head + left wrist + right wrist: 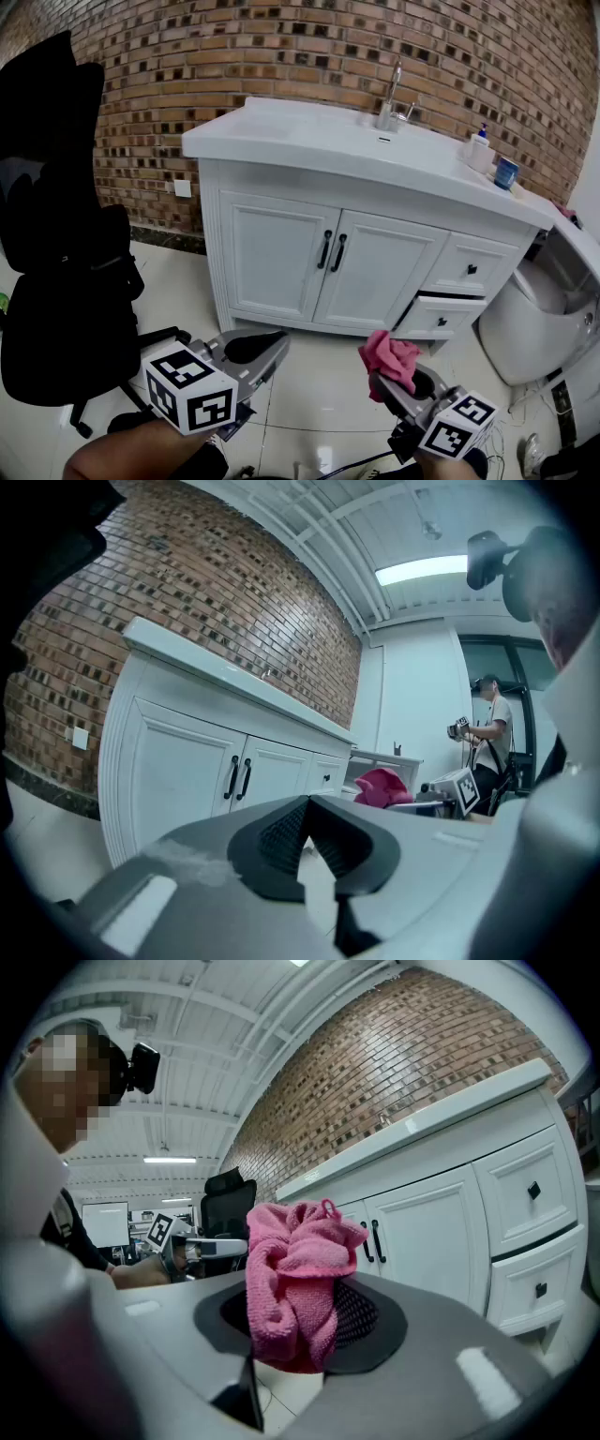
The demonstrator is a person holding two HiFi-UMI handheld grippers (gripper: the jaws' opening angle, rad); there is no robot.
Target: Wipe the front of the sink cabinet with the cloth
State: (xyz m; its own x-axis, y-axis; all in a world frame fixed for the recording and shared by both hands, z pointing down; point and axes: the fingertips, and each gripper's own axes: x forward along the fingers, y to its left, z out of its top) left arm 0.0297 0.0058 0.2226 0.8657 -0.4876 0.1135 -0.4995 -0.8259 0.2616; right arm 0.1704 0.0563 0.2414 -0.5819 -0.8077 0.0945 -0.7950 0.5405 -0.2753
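- Right hand-held gripper [401,382] clenched on pink cloth [391,354]; cloth low above floor, well apart from sink cabinet [366,258]. No wiping contact yet.
- Left hand-held gripper [270,349] closed on nothing.
- Risks: cloth bunched into wad, so likely small wiping face. Bare jaw tips may scrape painted doors. Loose folds may snag on door handles [331,251] or on drawer [439,316] standing ajar. Pressing may shove drawer.
- Head view alone shows whole cabinet front, ajar drawer and counter [309,136].
- Right gripper view shows cloth pinched low, most of it bulging above jaws.
- Left gripper view shows jaw tips meeting, nothing between.
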